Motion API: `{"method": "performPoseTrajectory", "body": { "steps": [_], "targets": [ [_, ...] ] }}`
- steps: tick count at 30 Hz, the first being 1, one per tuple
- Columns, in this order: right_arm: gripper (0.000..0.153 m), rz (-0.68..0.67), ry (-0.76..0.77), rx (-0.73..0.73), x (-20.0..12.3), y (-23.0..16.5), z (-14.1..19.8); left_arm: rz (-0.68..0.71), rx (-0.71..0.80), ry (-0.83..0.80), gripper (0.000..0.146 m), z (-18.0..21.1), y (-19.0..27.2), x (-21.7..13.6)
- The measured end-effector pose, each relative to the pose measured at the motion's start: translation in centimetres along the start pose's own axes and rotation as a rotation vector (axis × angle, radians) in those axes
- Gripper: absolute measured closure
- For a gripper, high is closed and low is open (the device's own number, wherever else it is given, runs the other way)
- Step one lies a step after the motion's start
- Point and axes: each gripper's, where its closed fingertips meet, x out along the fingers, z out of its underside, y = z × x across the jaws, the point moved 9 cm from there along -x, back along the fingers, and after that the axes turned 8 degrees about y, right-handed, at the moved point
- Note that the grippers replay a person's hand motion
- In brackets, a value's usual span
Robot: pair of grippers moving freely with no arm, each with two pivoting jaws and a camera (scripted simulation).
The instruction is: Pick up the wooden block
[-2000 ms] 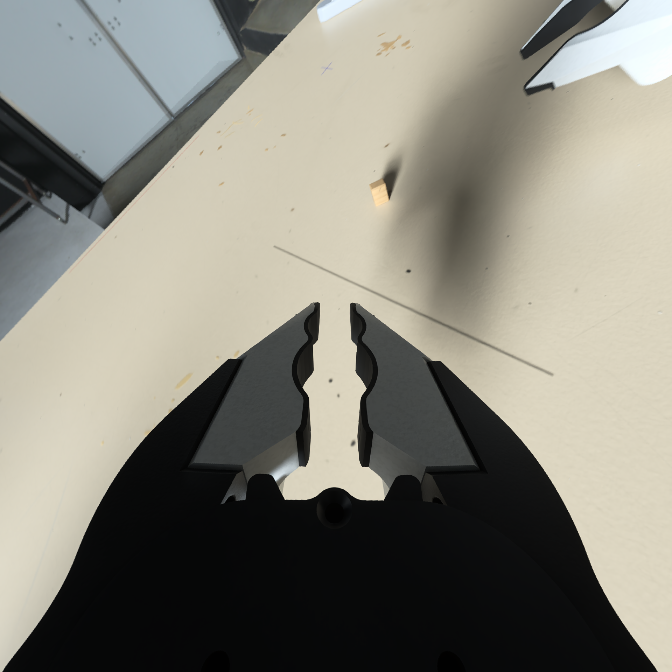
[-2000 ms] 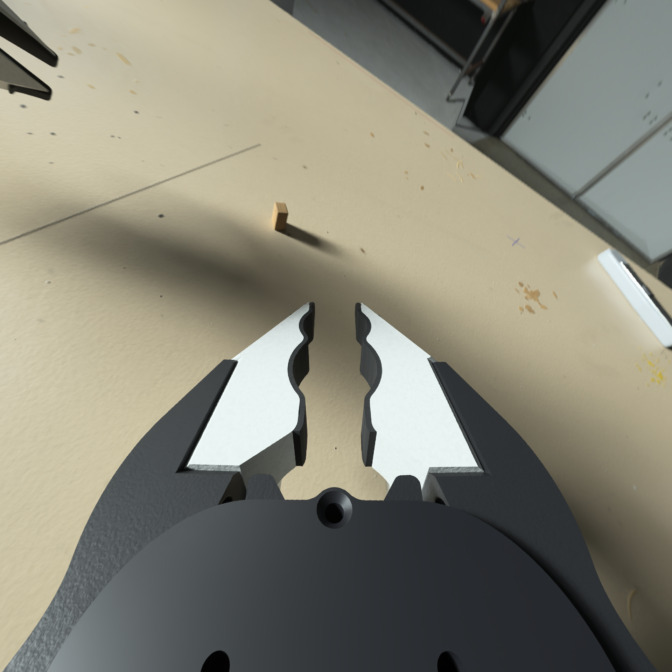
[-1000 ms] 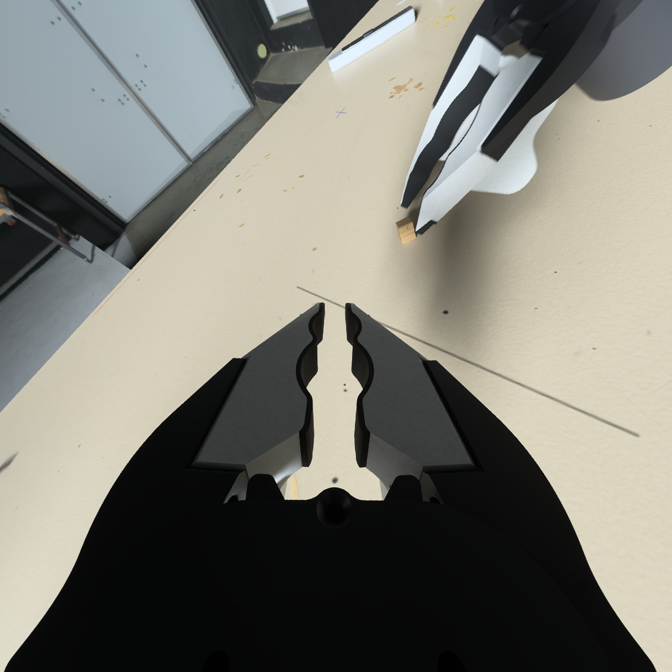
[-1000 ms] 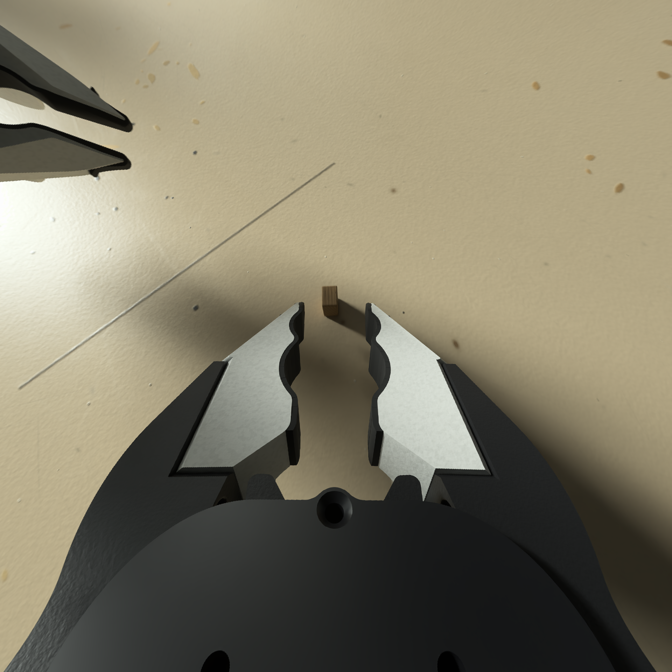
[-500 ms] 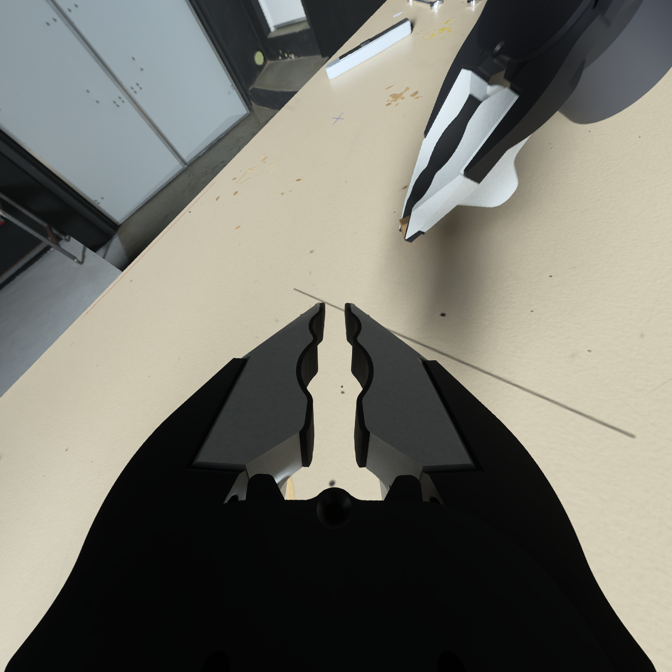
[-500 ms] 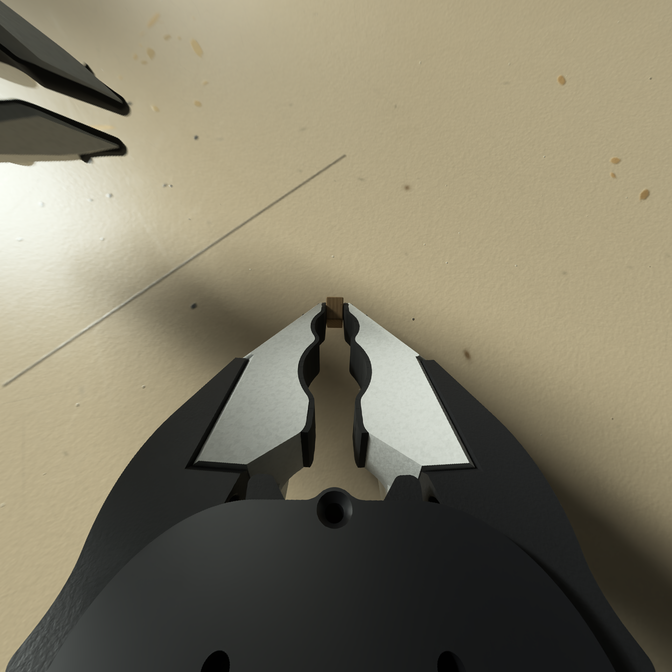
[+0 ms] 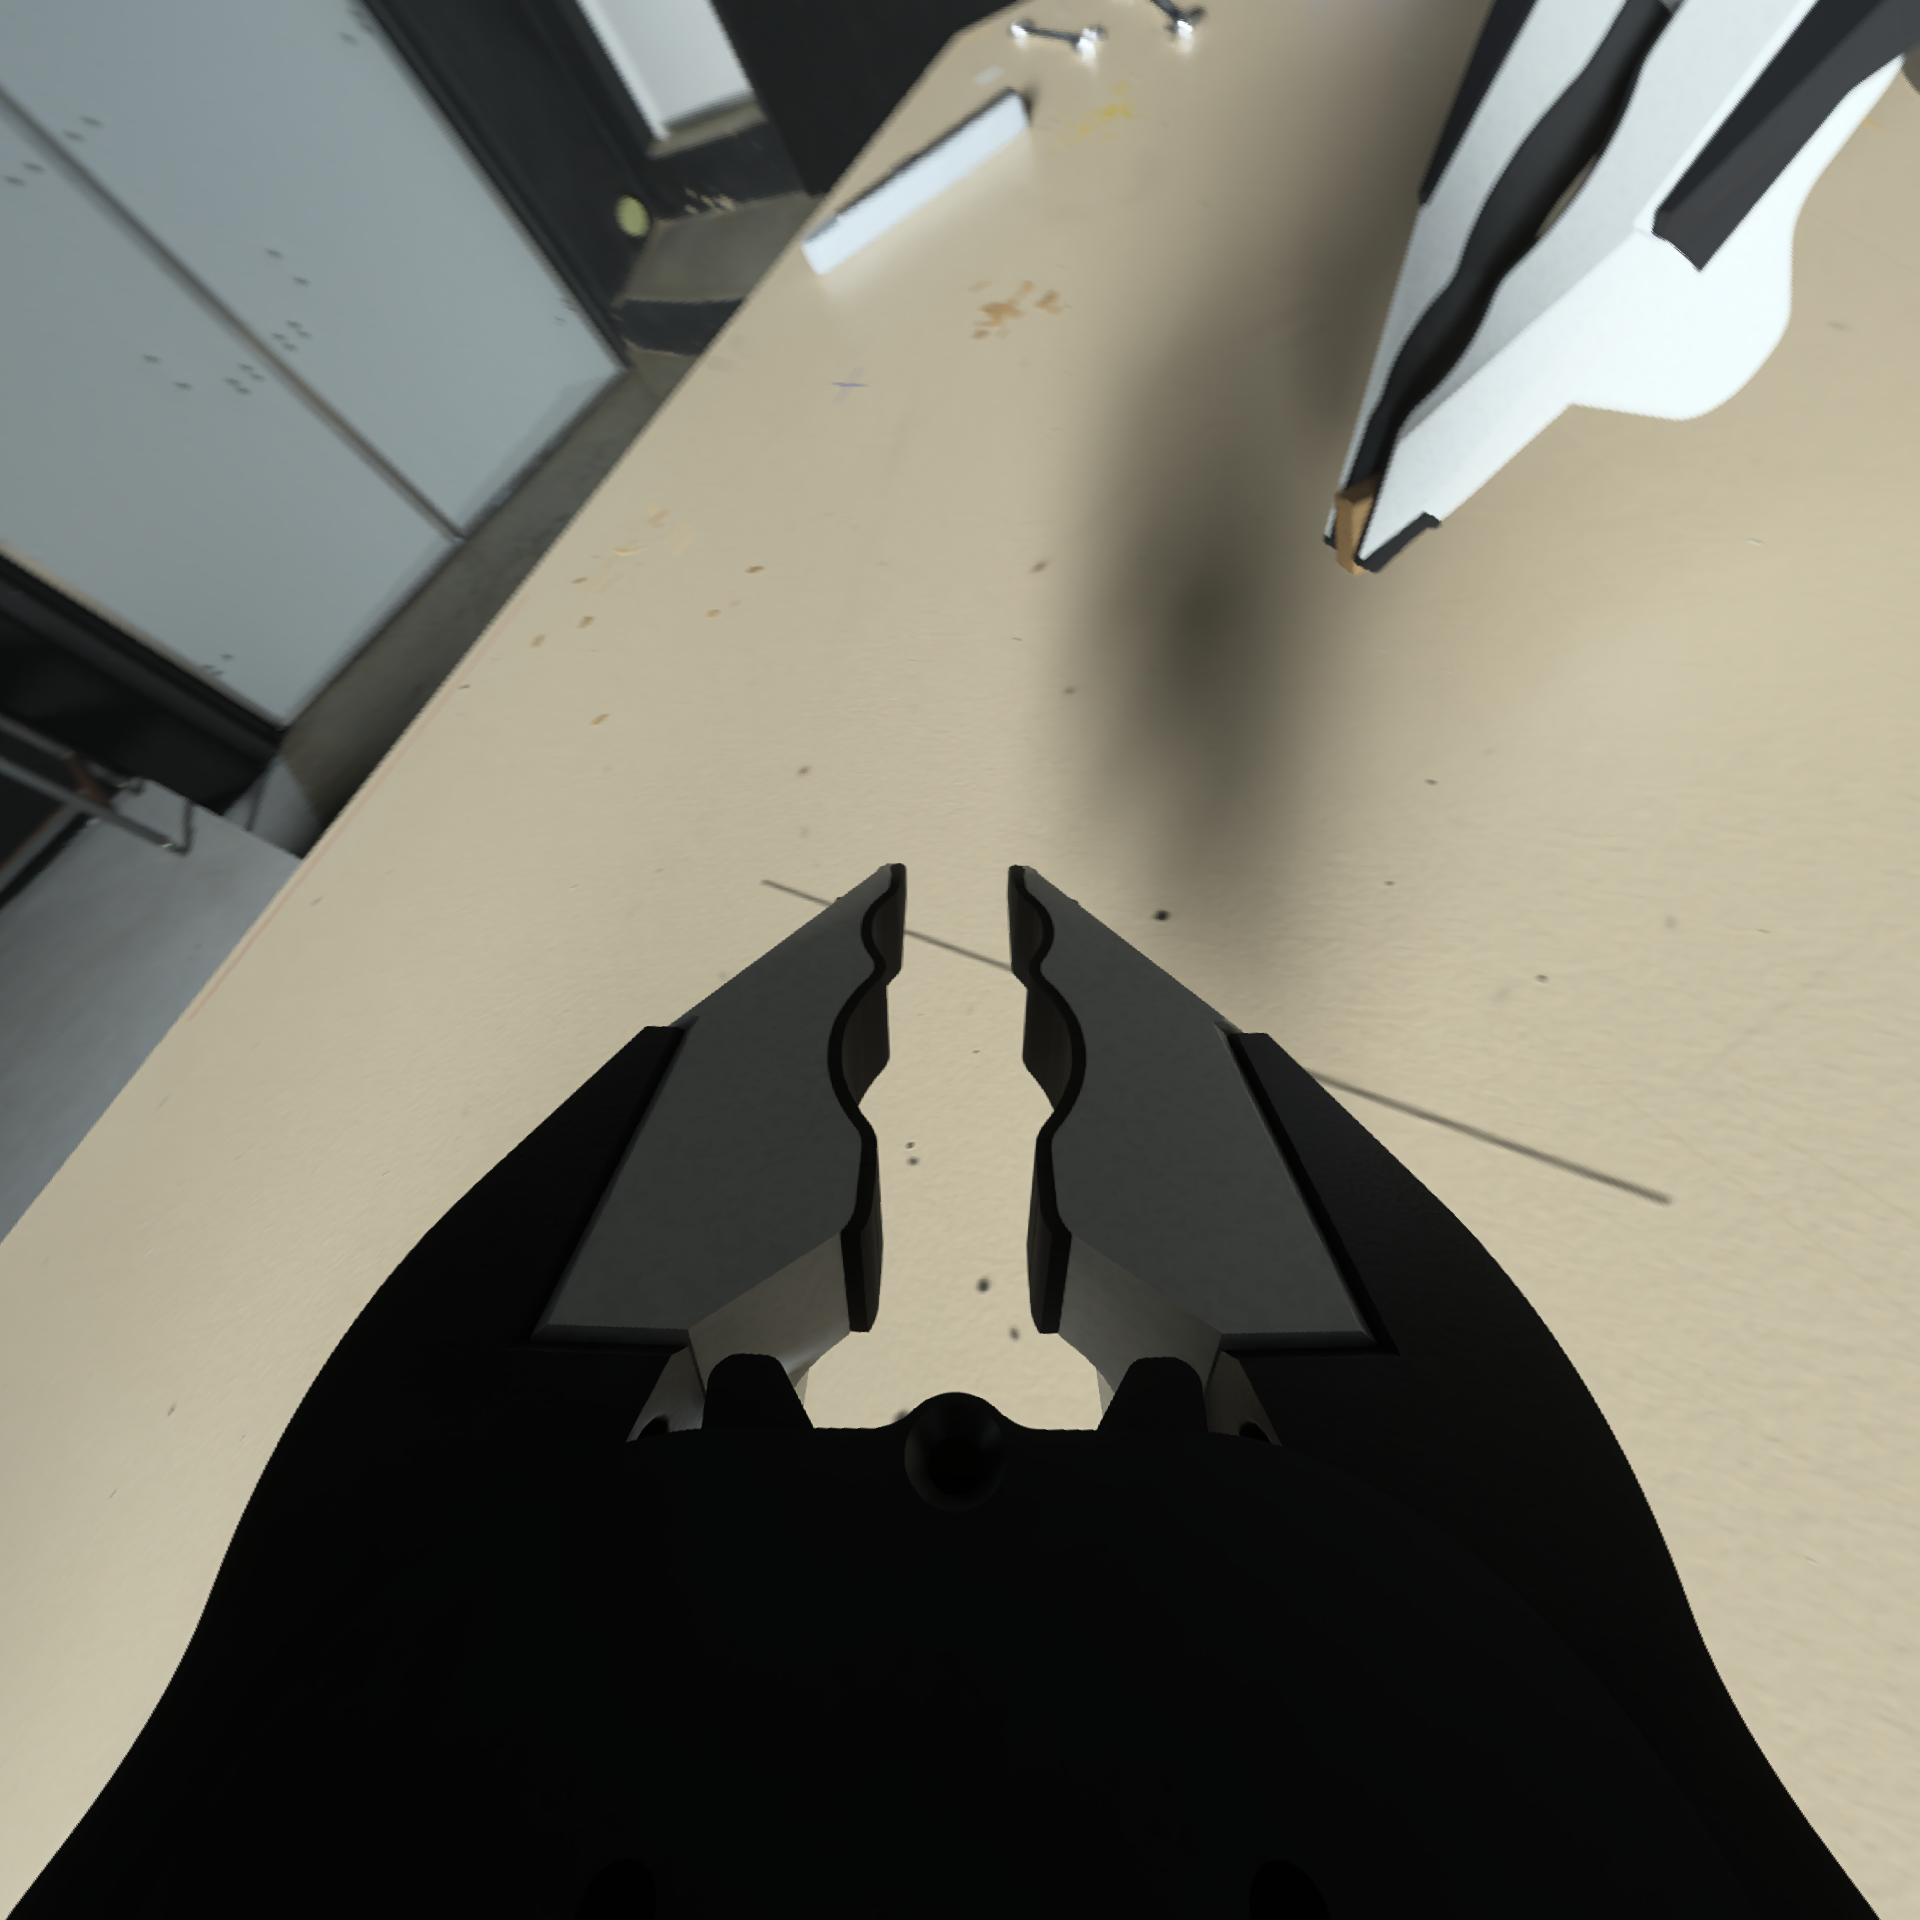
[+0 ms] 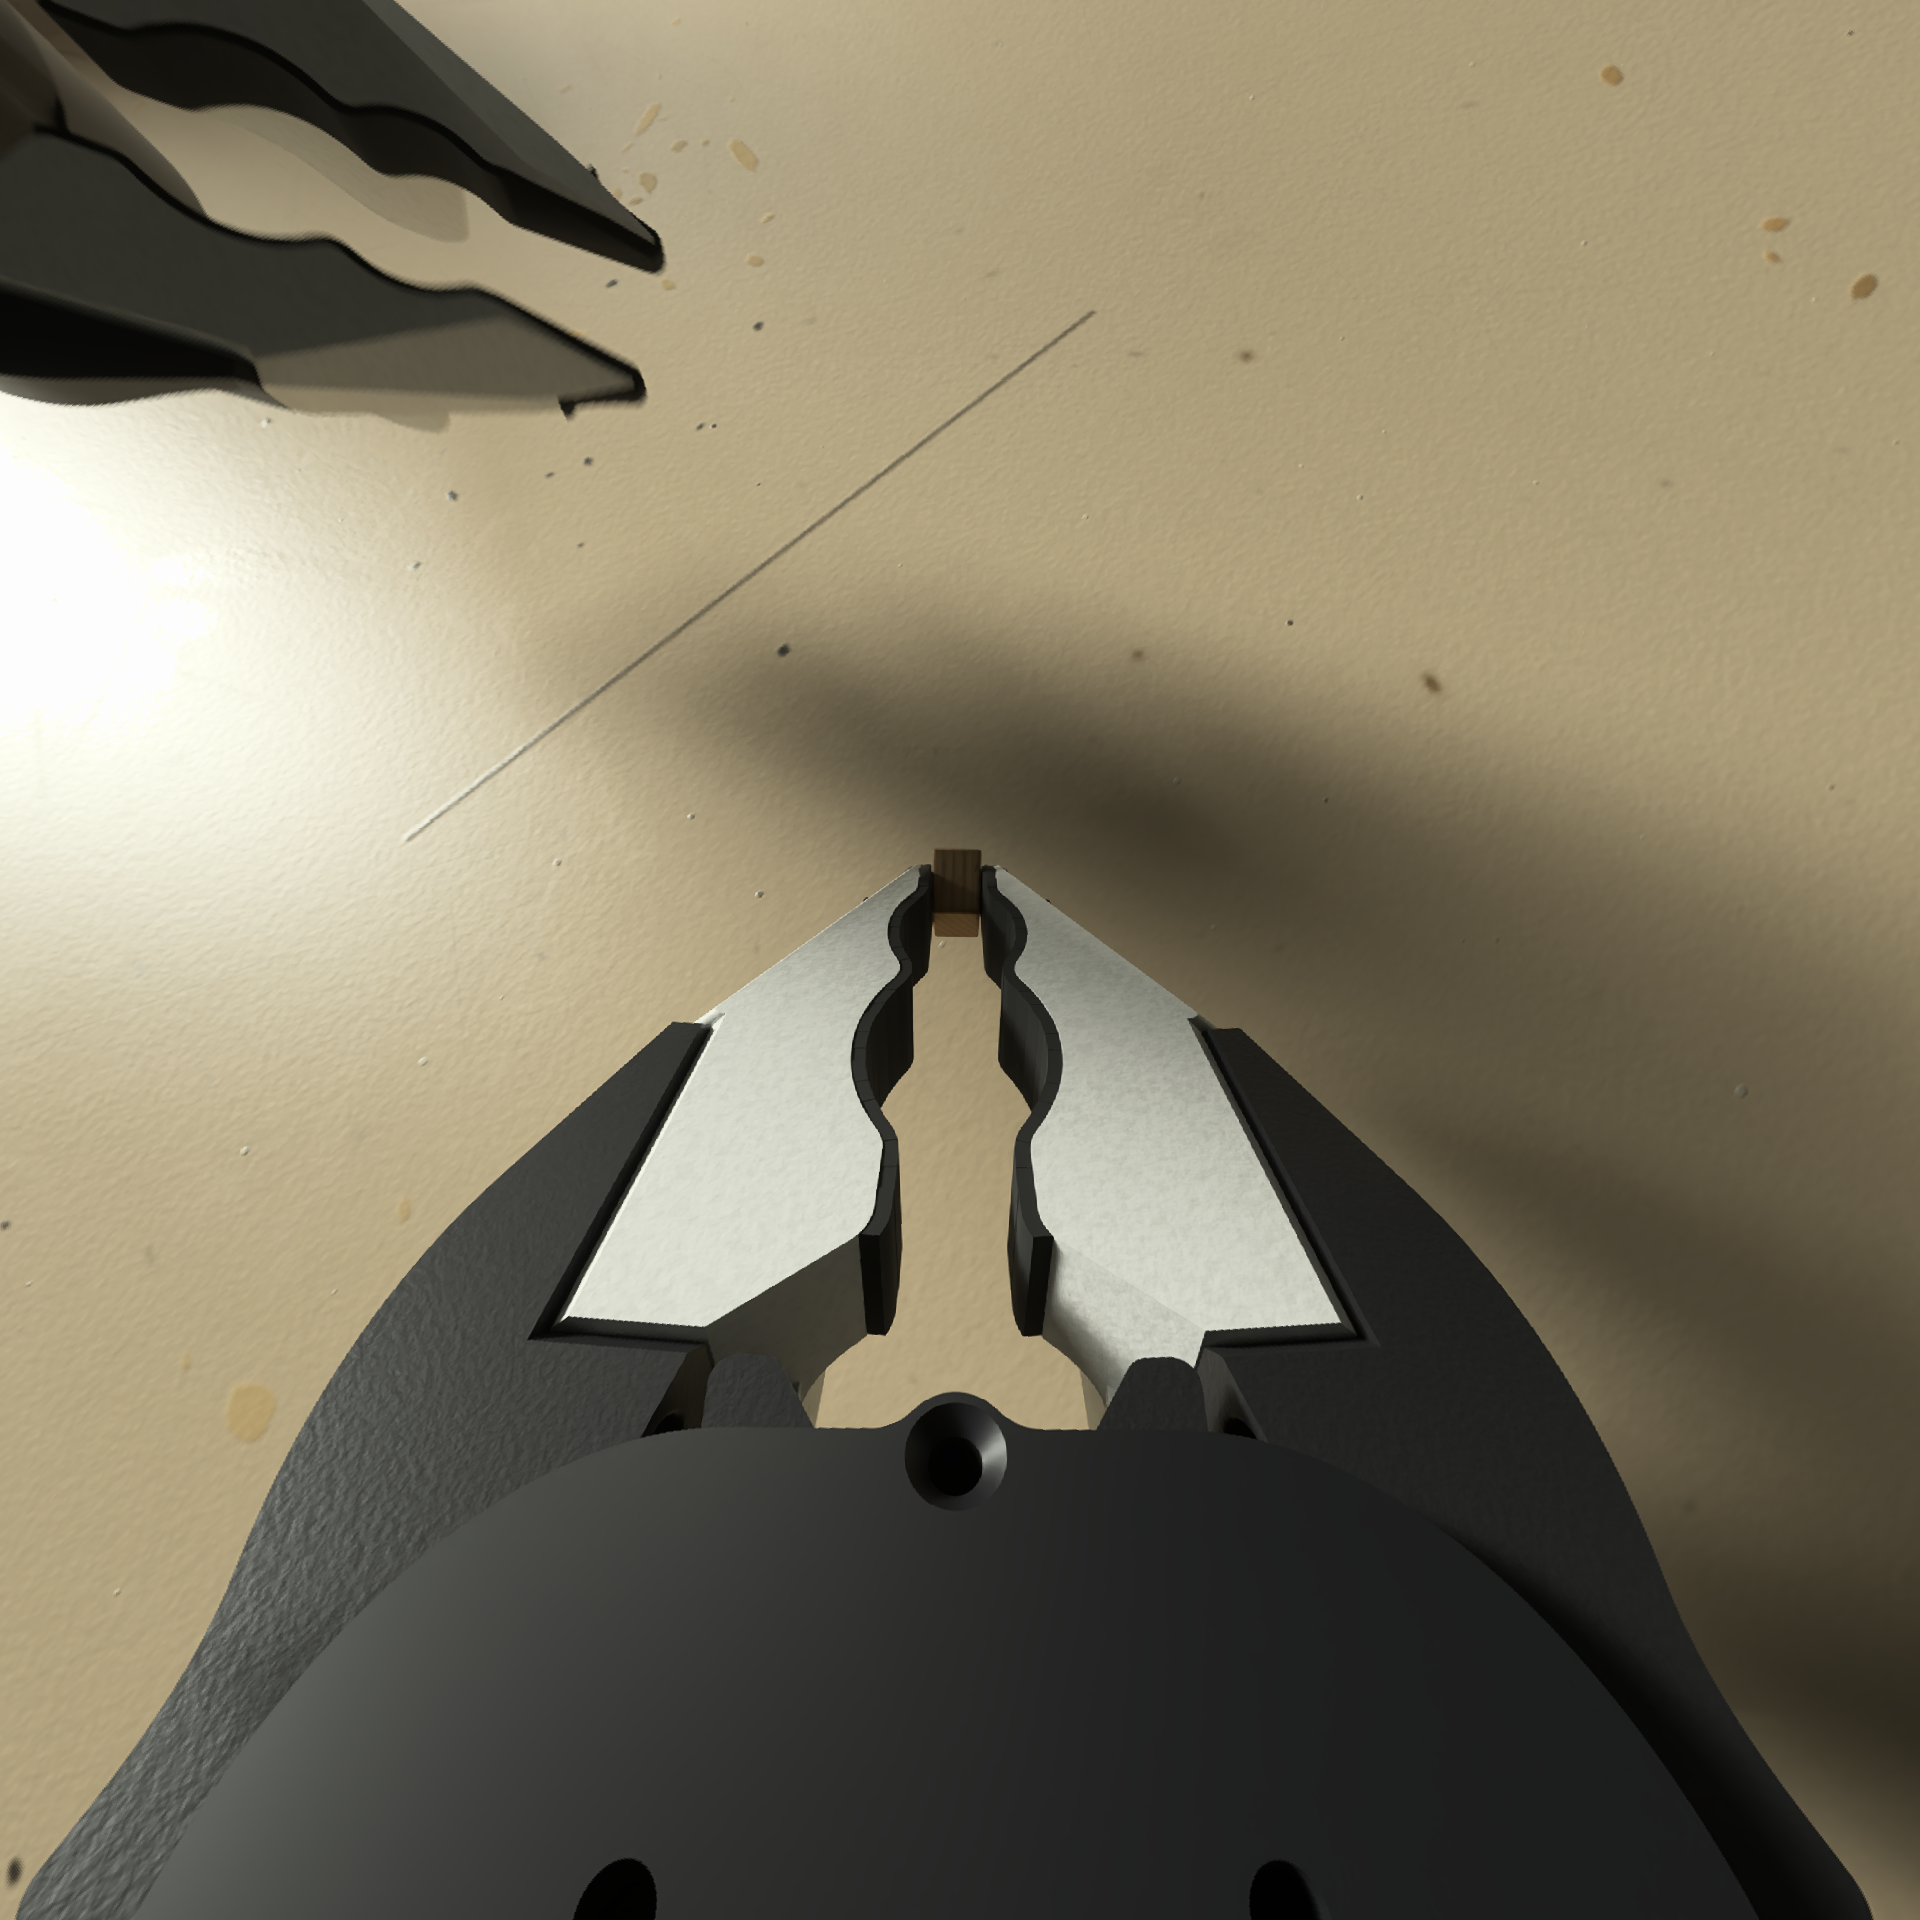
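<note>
The small wooden block [image 8: 957, 891] is pinched between the tips of my right gripper [image 8: 957, 883], which is shut on it and holds it above the beige table [image 8: 1351, 416]. A soft shadow lies on the table beneath. In the left wrist view the right gripper [image 7: 1361, 540] hangs at the upper right, off the table, with the block [image 7: 1351, 532] showing at its tip. My left gripper [image 7: 956, 891] is open and empty, low over the table near a thin dark line [image 7: 1455, 1143]. It also shows at the upper left of the right wrist view [image 8: 623, 312].
A white bar [image 7: 914, 182] lies far along the table, with small metal parts [image 7: 1060, 36] beyond it. The table's left edge [image 7: 343, 852] drops to a floor with grey cabinets [image 7: 260, 312].
My right gripper came down around the block, shut on it and has now lifted it off the table. My left gripper opened slightly wider and shifted a little.
</note>
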Motion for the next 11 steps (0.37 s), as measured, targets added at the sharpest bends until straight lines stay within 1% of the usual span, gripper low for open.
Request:
{"method": "performPoseTrajectory", "body": {
  "steps": [2,6,9,11],
  "targets": [
    [0.144,0.003,0.024,0.010,-0.4,-0.3,0.4,0.050,0.018,-0.023,0.119,-0.2,0.7,0.4],
    [0.144,-0.005,0.051,0.012,-0.6,-0.4,0.9,0.153,0.040,-0.057,0.110,-0.6,2.1,1.2],
    [0.144,-0.019,0.063,0.002,-0.7,-0.5,0.9,0.211,0.055,-0.076,0.107,-0.9,2.9,1.5],
    [0.144,-0.020,0.061,-0.010,-0.8,-0.5,0.9,0.221,0.055,-0.094,0.103,-1.0,3.1,1.7]
  ]
}}
